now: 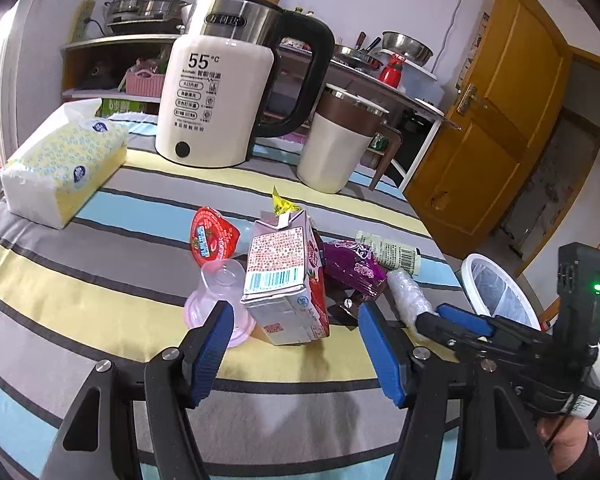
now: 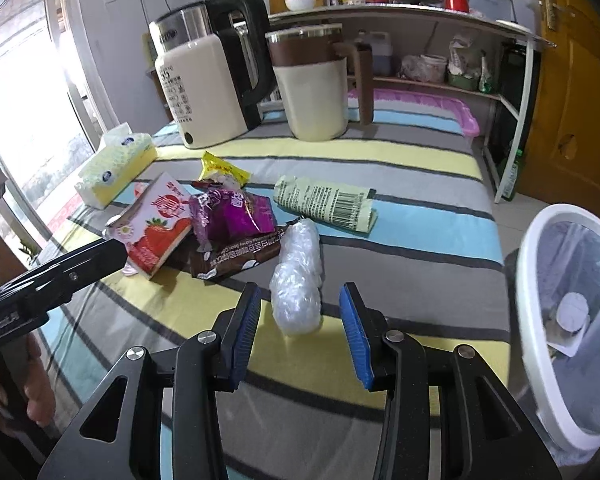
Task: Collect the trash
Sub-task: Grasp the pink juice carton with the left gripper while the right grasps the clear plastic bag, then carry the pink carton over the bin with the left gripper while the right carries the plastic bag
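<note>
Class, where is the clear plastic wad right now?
In the right wrist view the plastic wad lies on the striped cloth just ahead of the open right gripper, right of the brown wrapper.

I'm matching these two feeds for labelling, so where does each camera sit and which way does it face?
Left wrist: rides the left gripper, looking down and forward over its open blue-padded jaws at the milk carton; the right gripper and a hand show at right.
Right wrist: rides the right gripper, jaws open either side of the crumpled clear plastic; the left gripper's finger and a hand show at left.
Shared: the carton, plastic, purple wrapper, kettle, striped cloth and white bin.
</note>
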`<state>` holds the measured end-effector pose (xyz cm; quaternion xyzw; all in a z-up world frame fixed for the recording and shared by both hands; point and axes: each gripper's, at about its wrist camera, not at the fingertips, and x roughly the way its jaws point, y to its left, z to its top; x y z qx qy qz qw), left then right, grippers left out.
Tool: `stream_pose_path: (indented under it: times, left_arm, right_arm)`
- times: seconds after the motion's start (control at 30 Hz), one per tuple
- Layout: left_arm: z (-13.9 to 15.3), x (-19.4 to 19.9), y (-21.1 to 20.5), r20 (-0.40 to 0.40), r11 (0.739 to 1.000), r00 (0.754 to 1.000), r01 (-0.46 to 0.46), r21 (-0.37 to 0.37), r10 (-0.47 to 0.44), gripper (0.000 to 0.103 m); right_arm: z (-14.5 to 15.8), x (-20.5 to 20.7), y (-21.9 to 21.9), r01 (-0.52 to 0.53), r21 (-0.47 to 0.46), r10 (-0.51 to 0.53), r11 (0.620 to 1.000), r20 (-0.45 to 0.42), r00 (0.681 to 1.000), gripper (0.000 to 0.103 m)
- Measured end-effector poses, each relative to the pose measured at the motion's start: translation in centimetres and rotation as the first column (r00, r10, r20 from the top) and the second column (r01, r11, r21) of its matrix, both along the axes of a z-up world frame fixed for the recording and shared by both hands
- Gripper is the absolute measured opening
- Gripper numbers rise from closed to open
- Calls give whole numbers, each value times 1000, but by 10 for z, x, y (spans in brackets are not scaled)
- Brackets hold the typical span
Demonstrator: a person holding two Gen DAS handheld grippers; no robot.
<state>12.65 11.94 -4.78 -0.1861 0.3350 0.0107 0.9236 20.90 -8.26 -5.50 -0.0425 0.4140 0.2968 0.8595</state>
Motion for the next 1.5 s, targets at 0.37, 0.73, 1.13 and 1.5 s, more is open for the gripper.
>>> stream_pose_path:
  times: [0.37, 0.73, 1.13, 1.5]
  left_arm:
    - [-3, 17, 0, -10, 999, 1000, -23, -24, 23, 51]
    - [4, 9, -14, 8, 997, 1000, -24, 75, 24, 34]
    - [16, -30, -32, 34, 994, 999, -3, 111, -1, 34]
    - [29, -49, -66, 53, 991, 995, 76, 107, -82, 34]
  right_arm:
    - [-6, 13, -1, 28, 13, -27, 1000, -52, 998, 28]
    - [1, -3, -16, 31, 27, -30, 999, -30, 999, 26]
    - [15, -42, -49, 58, 52, -58, 997, -5, 998, 26]
    - [34, -71, -80, 101, 65, -104, 993, 37, 994, 26]
